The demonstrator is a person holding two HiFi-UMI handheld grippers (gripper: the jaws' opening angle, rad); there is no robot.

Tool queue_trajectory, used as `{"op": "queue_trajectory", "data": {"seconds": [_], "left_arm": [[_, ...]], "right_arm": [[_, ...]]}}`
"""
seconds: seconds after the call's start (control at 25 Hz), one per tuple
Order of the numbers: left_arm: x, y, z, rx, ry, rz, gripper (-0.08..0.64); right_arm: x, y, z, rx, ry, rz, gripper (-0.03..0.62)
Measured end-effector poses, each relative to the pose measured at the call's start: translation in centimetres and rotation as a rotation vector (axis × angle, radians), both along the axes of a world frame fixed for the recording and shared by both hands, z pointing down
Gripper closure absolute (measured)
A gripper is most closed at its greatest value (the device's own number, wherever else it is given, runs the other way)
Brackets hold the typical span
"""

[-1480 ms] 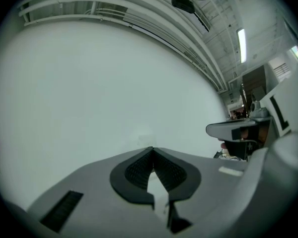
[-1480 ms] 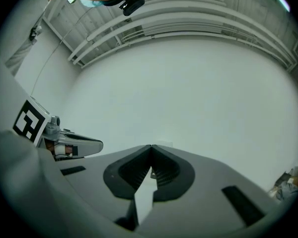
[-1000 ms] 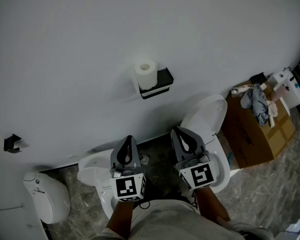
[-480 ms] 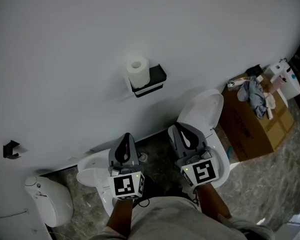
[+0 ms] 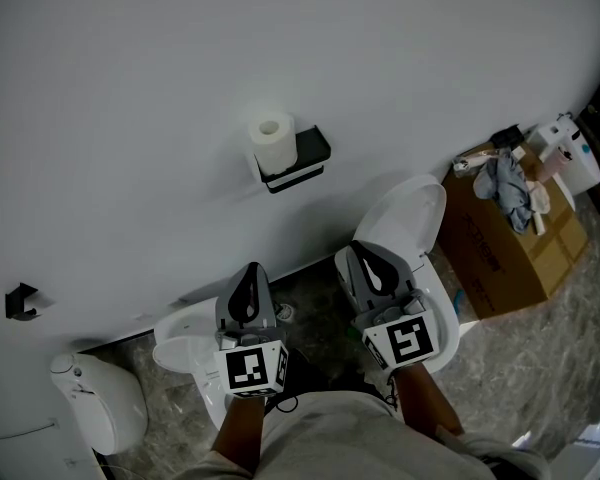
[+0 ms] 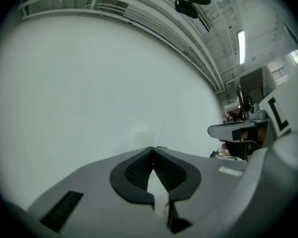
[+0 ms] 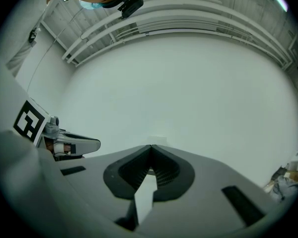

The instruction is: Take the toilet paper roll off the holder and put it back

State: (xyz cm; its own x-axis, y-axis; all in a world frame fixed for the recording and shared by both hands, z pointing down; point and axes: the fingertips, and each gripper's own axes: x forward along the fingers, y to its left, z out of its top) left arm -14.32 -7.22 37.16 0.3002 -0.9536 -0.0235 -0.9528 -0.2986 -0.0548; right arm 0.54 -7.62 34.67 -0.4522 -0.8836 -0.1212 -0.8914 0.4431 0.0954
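Two closed tongs, left gripper (image 5: 251, 268), right gripper (image 5: 350, 254), roll (image 6: 144, 137) faint beyond tips

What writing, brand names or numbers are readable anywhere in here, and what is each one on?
No readable text anywhere.
Marker cube on the left gripper, marker cube on the right gripper: black-and-white square patterns, no letters.
Cardboard box: any print too small and dim to read.
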Motion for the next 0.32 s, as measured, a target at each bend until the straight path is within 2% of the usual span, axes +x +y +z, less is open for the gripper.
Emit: {"op": "queue_trajectory", "data": {"seconds": [0.32], "left_arm": [[-0.55,-0.57,0.13,-0.011,0.008,0.0,0.549]], "right_arm": [[-0.69,-0.52,0.11,-0.001,0.008,-0.005,0.589]]}}
